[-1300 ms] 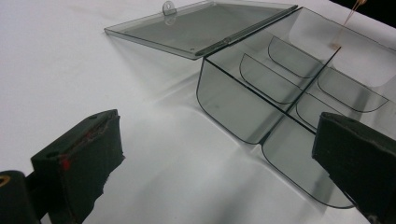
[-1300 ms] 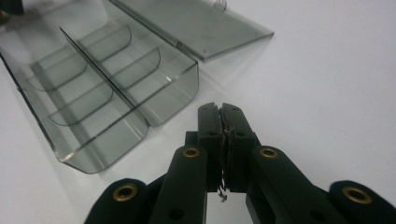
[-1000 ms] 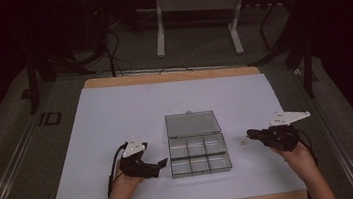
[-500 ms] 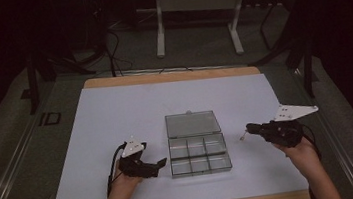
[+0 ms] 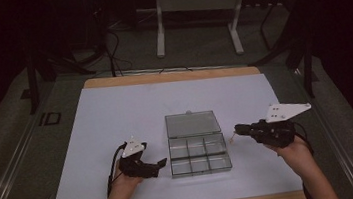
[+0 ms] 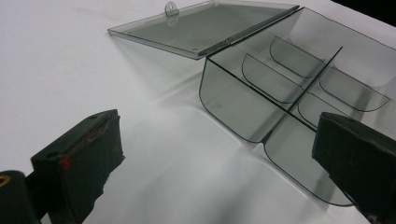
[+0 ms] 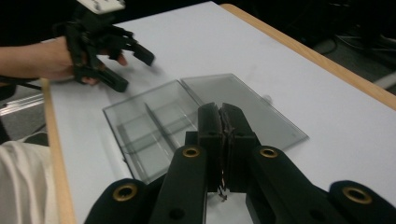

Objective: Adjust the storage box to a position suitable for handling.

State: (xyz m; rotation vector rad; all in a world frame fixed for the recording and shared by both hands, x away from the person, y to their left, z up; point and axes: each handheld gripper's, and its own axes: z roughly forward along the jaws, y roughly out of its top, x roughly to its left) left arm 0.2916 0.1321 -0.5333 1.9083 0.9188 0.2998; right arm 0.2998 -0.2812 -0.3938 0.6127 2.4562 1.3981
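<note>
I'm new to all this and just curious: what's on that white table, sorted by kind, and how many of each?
Clear plastic compartment box, lid open: 1
Hand-held grippers: 2, the left gripper with jaws open, the right gripper with jaws closed, possibly on something thin
Total: 3

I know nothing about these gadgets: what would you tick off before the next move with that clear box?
1. Lid open: ok. The compartment box has its lid folded flat onto the table.
2. Compartments free: ok, none visibly holds anything.
3. Right hand-held gripper closed: ok, jaws pressed together. Something thin seems to hang between them, but what it is: cannot tell.
4. Right hand-held gripper over a compartment: not ok, it sits beside the box's right edge.
5. Left hand-held gripper out of the way: ok, jaws open at the box's left side, apart from it.
</note>
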